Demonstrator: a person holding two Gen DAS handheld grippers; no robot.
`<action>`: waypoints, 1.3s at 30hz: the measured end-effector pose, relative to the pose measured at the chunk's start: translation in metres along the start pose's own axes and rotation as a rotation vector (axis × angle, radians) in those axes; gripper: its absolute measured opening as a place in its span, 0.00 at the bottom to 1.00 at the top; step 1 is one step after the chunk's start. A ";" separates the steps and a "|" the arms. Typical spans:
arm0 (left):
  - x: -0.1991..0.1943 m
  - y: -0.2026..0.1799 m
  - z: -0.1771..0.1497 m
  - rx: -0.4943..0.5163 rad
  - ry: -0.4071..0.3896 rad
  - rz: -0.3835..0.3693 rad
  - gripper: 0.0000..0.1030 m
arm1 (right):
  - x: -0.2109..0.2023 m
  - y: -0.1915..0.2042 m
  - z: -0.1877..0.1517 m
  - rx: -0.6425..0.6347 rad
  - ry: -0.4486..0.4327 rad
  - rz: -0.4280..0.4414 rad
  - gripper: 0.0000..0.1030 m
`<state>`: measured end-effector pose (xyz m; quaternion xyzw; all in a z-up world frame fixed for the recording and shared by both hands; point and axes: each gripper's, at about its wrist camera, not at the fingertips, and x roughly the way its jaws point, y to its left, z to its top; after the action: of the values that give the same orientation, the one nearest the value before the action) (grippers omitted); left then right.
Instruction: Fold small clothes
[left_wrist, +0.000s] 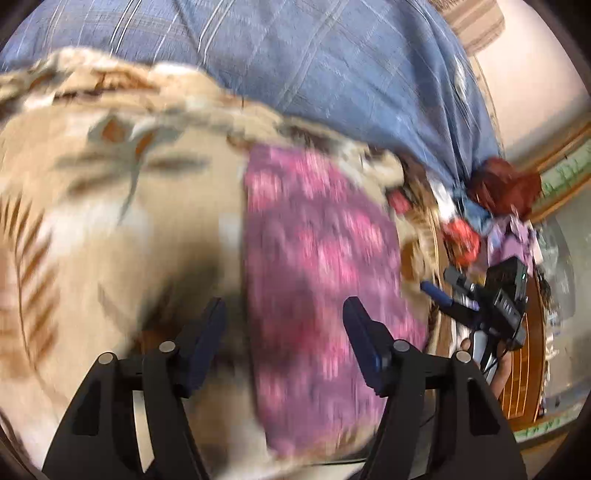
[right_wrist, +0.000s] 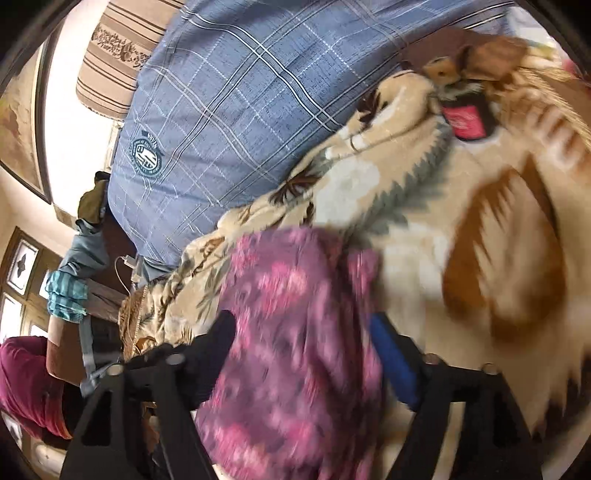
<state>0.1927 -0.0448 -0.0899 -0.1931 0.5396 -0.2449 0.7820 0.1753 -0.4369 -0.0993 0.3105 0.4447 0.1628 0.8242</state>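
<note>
A purple garment with a pink flower print (left_wrist: 317, 266) lies on a beige blanket with brown leaf patterns (left_wrist: 110, 192). My left gripper (left_wrist: 284, 332) is open above it, jaws wide apart, nothing between them. In the right wrist view the same purple garment (right_wrist: 295, 332) fills the space between the fingers of my right gripper (right_wrist: 303, 339), which is open over it. Both views are blurred by motion. My right gripper also shows in the left wrist view (left_wrist: 491, 299), at the right beyond the garment.
A blue plaid pillow (left_wrist: 332, 74) lies behind the blanket, also in the right wrist view (right_wrist: 229, 110). A pile of coloured clothes (left_wrist: 491, 206) sits at the bed's right end. A small red item (right_wrist: 465, 122) lies on the blanket (right_wrist: 424, 221). A striped cushion (right_wrist: 114, 55) is at the back left.
</note>
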 end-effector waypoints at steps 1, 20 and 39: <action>0.003 -0.002 -0.015 0.010 0.024 -0.003 0.63 | -0.004 0.005 -0.013 -0.002 -0.005 -0.005 0.77; 0.030 -0.018 -0.072 -0.061 0.076 -0.038 0.45 | 0.020 -0.033 -0.073 0.167 0.126 -0.100 0.12; 0.031 0.027 -0.085 -0.169 0.114 -0.157 0.69 | 0.012 -0.026 -0.112 0.188 0.125 -0.098 0.80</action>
<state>0.1268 -0.0442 -0.1580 -0.2858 0.5849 -0.2698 0.7095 0.0876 -0.4090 -0.1700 0.3536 0.5231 0.0988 0.7691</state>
